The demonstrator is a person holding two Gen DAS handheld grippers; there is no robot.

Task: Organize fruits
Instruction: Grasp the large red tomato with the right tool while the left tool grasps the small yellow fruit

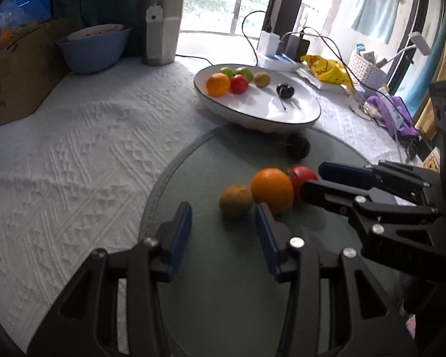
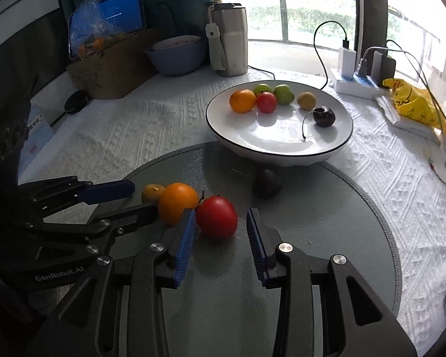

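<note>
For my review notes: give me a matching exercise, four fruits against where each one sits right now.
Things:
1. cherry
2. loose tomato
3. loose orange
4. dark fruit

Places:
A. on the mat, under the bowl's near rim
B. in the white bowl
C. between the right gripper's open jaws
D. left of the loose tomato, touching it

Pairs: 1-B, 2-C, 3-D, 4-A

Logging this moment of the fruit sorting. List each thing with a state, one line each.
left gripper: open, empty
right gripper: open, fingers flank the tomato, not pressing
tomato: on the mat, touching the orange
orange: on the mat
white bowl: holds six fruits
tumbler: upright, lid on
</note>
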